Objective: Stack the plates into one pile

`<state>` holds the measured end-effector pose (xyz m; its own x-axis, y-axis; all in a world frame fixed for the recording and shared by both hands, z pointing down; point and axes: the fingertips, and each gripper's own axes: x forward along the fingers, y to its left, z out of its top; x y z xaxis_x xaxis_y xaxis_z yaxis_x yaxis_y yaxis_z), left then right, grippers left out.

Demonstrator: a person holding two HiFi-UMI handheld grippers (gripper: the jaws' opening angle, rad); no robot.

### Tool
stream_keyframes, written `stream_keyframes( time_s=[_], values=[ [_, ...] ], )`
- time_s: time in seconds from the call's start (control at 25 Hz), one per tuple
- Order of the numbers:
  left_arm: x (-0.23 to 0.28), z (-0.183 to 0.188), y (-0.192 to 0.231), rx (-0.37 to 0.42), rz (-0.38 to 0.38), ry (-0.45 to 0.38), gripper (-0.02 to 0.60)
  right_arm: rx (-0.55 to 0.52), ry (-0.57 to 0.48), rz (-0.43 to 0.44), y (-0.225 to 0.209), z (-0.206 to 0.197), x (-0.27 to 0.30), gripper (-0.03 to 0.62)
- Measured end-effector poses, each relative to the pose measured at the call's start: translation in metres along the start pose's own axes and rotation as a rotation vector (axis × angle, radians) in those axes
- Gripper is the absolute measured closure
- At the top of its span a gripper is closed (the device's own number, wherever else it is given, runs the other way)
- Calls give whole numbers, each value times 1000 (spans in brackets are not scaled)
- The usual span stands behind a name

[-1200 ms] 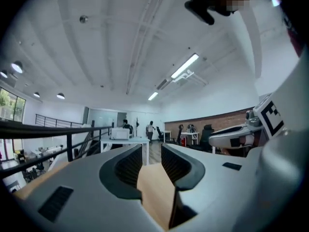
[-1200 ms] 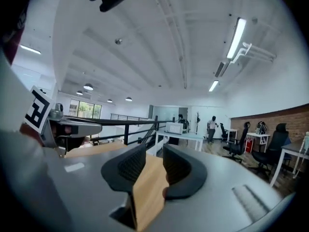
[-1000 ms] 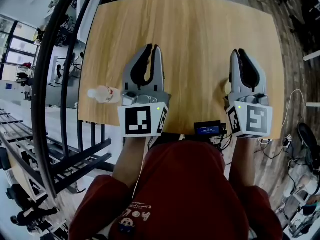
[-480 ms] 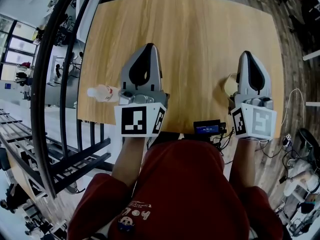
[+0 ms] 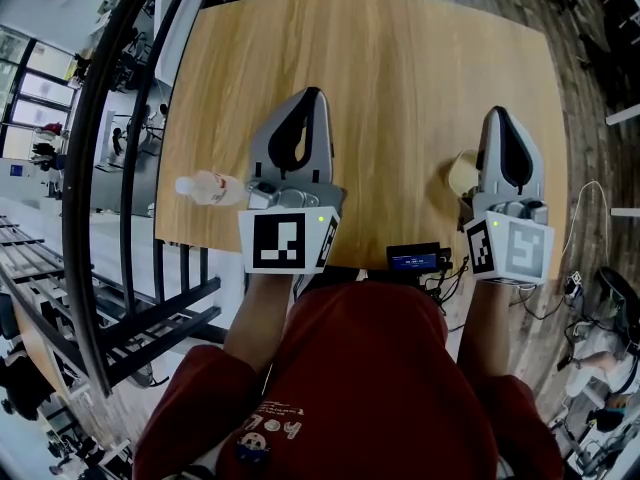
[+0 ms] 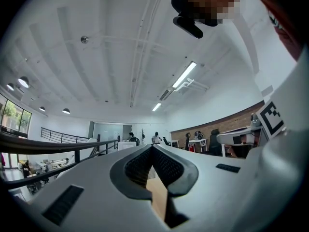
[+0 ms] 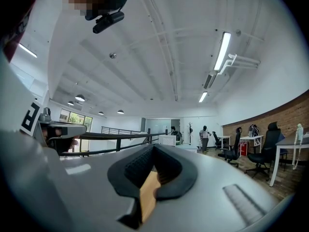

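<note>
Tongs first, on the head view: the left tongs (image 5: 314, 94) and the right tongs (image 5: 498, 111) sit low over the wooden surface (image 5: 400, 58), well apart, each with its jaws pressed together on nothing. A pale round thing (image 5: 461, 173) sits just beside the right tongs. It is half hidden, and I cannot tell whether it is a plate. A clear bottle (image 5: 207, 188) lies at the surface's left edge, and a small black device (image 5: 414, 259) is at the near edge.

On the left gripper view, the jaws meet at the tips, with only a sliver of wood showing behind the pads.

On the right gripper view, I see the same: closed and empty.
</note>
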<state>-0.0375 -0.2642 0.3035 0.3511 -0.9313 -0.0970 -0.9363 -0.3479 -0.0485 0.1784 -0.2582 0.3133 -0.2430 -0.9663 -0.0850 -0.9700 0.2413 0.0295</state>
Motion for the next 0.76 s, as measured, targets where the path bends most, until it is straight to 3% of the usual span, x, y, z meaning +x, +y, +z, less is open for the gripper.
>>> stream_keyframes(
  time_s=[0.76],
  values=[
    [7,-4,-4,4,-4,27,576,20,1,-15,-5,-3,2,585]
  ],
)
